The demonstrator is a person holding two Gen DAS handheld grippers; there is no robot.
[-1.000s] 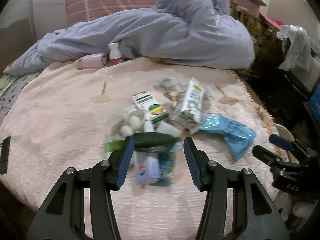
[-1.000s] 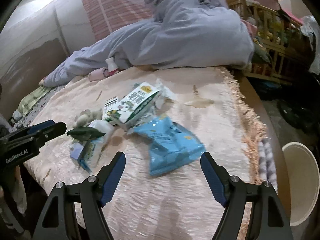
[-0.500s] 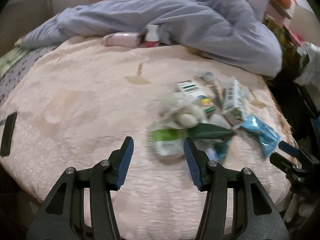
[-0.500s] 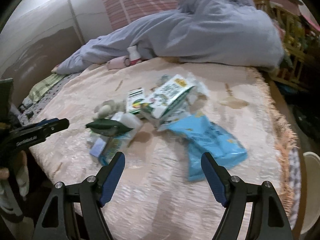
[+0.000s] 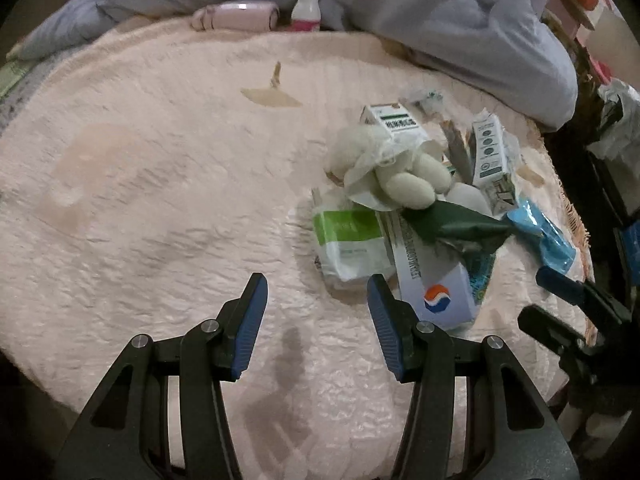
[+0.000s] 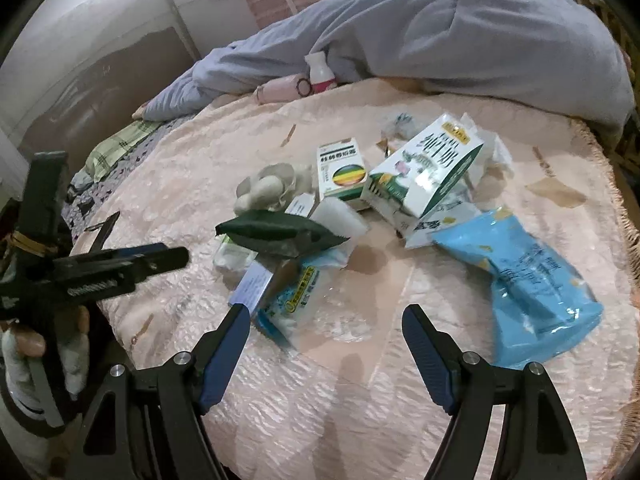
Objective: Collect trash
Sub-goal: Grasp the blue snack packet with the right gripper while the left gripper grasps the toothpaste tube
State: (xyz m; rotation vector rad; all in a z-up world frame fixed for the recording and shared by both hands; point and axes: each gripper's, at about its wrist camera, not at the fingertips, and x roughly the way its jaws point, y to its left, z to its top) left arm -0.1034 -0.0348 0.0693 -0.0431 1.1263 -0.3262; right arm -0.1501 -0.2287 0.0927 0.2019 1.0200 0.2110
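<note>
A heap of trash lies on the pink bedspread [image 5: 140,184]: a dark green wrapper [image 5: 452,224] [image 6: 280,232], a green-and-white packet [image 5: 352,244], a white box with a red-blue logo [image 5: 440,300], white crumpled tissue lumps [image 5: 404,176] [image 6: 264,190], a medicine box [image 6: 342,168], a green-and-white carton [image 6: 428,172] and a blue bag [image 6: 532,280] [image 5: 544,236]. My left gripper [image 5: 316,292] is open and empty, just short of the heap's left edge. My right gripper [image 6: 326,322] is open and empty, in front of a small clear packet [image 6: 296,304].
A grey-blue duvet [image 6: 460,32] is bunched along the back of the bed. A pink roll [image 5: 236,16] and a small white bottle [image 5: 306,6] lie by it. The bedspread's fringed edge [image 6: 616,184] runs down the right side. The other gripper shows at each view's side.
My left gripper has swung left, so the heap now sits to the right of its fingers. My right gripper has moved left, off the blue bag toward the heap's middle.
</note>
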